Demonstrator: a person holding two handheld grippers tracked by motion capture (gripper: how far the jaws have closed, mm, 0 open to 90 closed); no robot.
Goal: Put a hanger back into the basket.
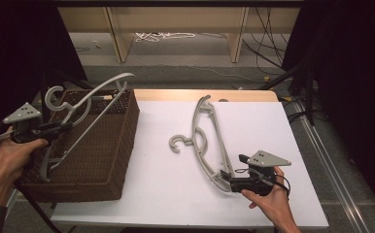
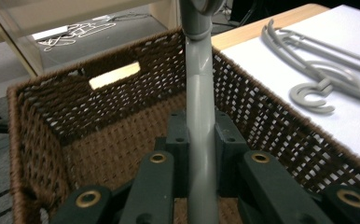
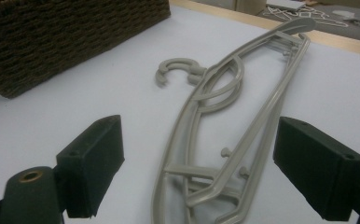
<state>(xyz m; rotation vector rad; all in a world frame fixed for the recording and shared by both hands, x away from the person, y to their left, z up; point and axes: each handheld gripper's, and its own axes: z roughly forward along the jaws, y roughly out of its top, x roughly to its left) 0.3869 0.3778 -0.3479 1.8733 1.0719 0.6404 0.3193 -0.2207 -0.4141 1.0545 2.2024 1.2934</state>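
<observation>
A grey plastic hanger [image 1: 86,104] is tilted over the brown wicker basket [image 1: 127,126], hook up and to the left, lower end down inside. My left gripper [image 1: 66,127] is shut on it near the neck. In the left gripper view the hanger's bar [image 2: 199,107] runs up between the closed jaws of the left gripper [image 2: 200,140], above the basket's floor [image 2: 99,149]. A second grey hanger [image 1: 210,145] lies flat on the white tabletop [image 1: 166,184]. My right gripper [image 1: 227,180] is at its near end, open; this hanger [image 3: 267,122] lies between the right gripper's [image 3: 206,168] spread pads, untouched.
The basket stands at the table's left edge, partly overhanging it. Behind the table are a wooden strip [image 1: 200,94], wooden furniture legs [image 1: 117,39] and loose cables [image 1: 163,35] on the floor. A metal rail [image 1: 331,160] runs along the right side.
</observation>
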